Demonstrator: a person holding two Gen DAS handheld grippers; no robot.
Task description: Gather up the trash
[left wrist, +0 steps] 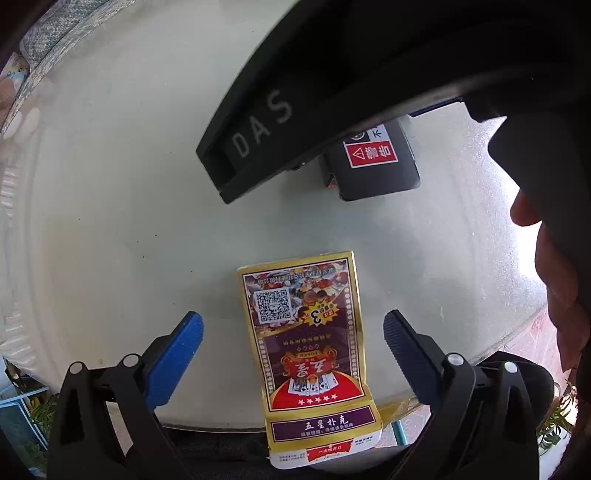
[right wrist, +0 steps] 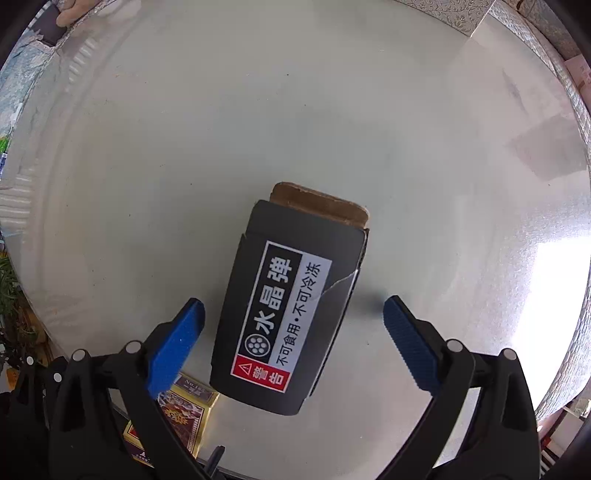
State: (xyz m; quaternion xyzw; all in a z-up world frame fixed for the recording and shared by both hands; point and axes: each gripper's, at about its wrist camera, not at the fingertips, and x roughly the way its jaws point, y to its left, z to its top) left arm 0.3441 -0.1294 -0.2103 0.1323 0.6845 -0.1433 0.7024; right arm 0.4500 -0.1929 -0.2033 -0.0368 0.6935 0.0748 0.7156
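Left gripper [left wrist: 293, 334] spread wide, 2 blue pads flanking gold card box [left wrist: 306, 343] on glass table [left wrist: 110, 184] edge. Right gripper [right wrist: 293, 325] likewise spread around black box [right wrist: 288, 306], not touching.

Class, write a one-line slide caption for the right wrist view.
Open right gripper straddles a black box lying on the round glass table, not yet gripping.

It looks like a home: a round glass table [right wrist: 332, 110], potted plants [right wrist: 11, 295], patterned wallpaper [right wrist: 454, 14].
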